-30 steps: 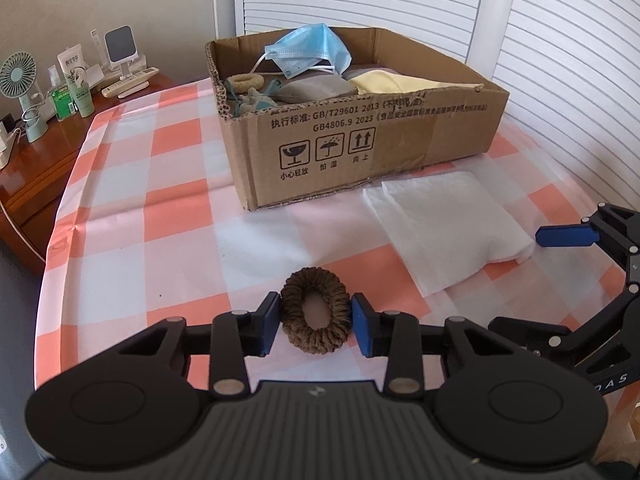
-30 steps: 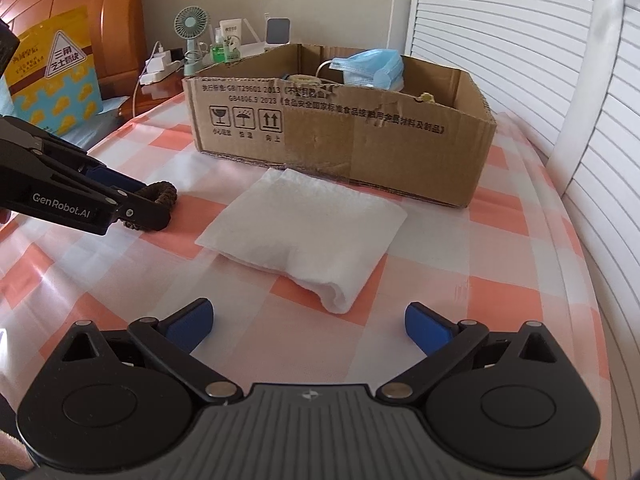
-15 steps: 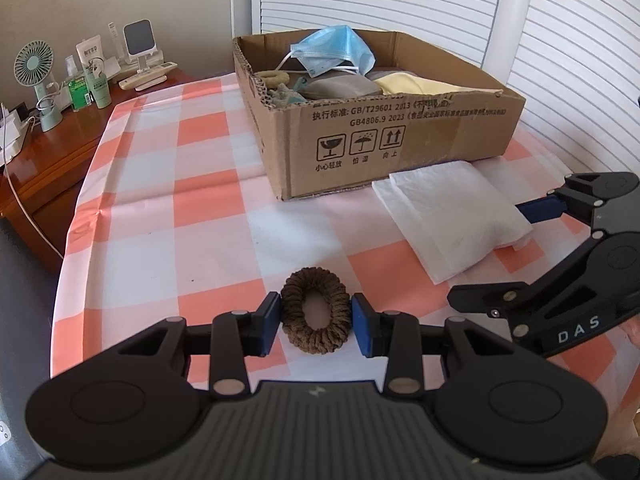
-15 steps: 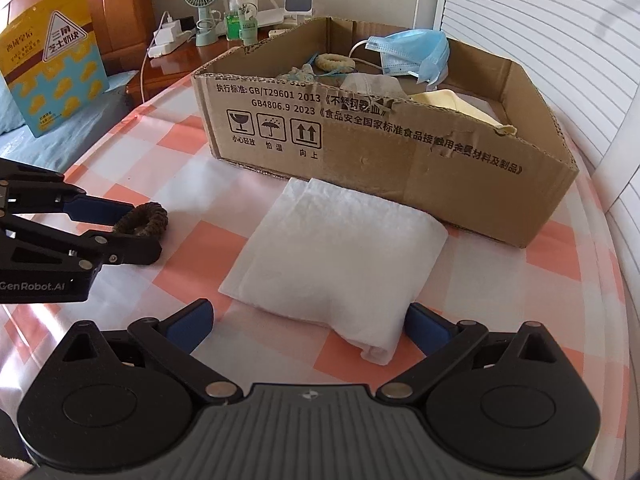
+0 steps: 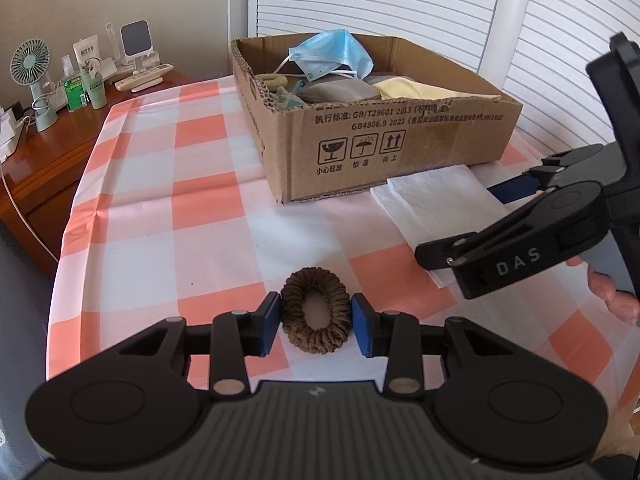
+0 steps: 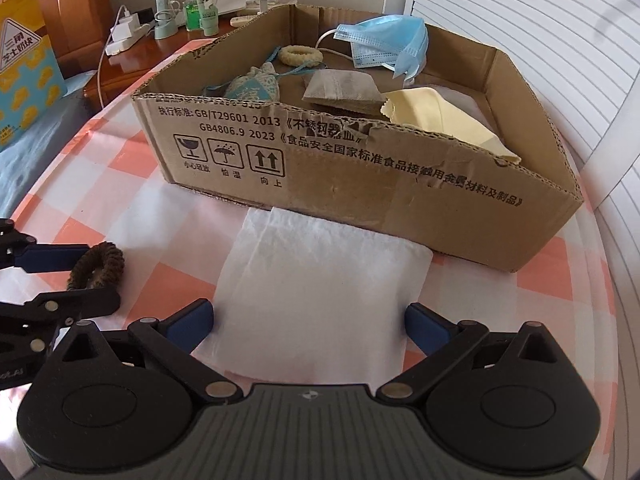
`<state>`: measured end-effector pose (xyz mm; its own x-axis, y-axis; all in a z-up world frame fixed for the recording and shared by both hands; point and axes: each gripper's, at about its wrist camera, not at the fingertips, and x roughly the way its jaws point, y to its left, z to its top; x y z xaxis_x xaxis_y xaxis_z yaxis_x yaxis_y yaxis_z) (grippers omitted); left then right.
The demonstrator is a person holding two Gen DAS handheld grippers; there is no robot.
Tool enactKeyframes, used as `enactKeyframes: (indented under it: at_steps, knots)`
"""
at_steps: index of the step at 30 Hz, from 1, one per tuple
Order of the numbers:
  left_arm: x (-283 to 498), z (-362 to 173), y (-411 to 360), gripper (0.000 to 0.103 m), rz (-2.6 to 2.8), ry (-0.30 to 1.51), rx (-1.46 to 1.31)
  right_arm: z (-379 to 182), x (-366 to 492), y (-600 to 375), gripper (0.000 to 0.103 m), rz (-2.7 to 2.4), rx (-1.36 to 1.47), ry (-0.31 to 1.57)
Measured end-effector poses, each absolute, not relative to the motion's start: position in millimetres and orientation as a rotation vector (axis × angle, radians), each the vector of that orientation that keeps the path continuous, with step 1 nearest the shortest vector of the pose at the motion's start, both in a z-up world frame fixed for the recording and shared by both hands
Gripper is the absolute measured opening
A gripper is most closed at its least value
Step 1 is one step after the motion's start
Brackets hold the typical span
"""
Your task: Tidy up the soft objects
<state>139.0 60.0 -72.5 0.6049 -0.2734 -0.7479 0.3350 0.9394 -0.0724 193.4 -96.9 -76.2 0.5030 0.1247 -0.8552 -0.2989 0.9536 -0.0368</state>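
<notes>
The left gripper (image 5: 315, 322) squeezes the brown hair tie (image 5: 315, 315); next it goes far into the box (image 5: 400, 148). The right gripper (image 6: 308, 322) is wide open around the white cloth (image 6: 320, 292).

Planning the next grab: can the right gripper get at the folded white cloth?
Probably yes. The right gripper is open, its blue pads either side of the folded white cloth, with nothing lying on top.

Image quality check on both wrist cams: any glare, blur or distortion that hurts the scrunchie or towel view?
Left wrist: sharp, even daylight; fisheye bends the shutter slats; brown scrunchie crisp between the left claw pads. Right wrist: bright shutters at right near blown out; white folded towel low in texture but in focus; right claw sharp; dark vignette in the corners.
</notes>
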Motion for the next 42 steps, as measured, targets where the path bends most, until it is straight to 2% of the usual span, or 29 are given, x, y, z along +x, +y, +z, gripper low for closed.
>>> enactKeyframes:
  at_steps: [8,10,12,13,14,23,27,42]
  knots:
    - [139,-72,59,0.037,-0.355,0.849,0.08,-77,198,-103,0.101,0.23,-0.17,1.002]
    - [139,-73,60,0.037,-0.356,0.849,0.082,-74,195,-109,0.093,0.225,-0.159,0.988]
    - [139,-72,60,0.037,-0.358,0.849,0.084,-70,192,-115,0.08,0.225,-0.135,0.977]
    - [140,-72,60,0.037,-0.358,0.849,0.085,-68,191,-116,0.068,0.211,-0.15,0.972]
    - [140,-72,59,0.037,-0.358,0.849,0.087,-67,189,-117,0.061,0.203,-0.162,0.966]
    - [139,-72,56,0.037,-0.365,0.855,0.109,-64,179,-123,0.033,0.222,-0.167,0.954]
    - [138,-71,55,0.037,-0.377,0.859,0.123,-61,174,-124,0.029,0.237,-0.172,0.942]
    - [121,-33,50,0.037,-0.451,0.811,0.178,-21,140,-132,0.028,0.298,-0.204,0.848]
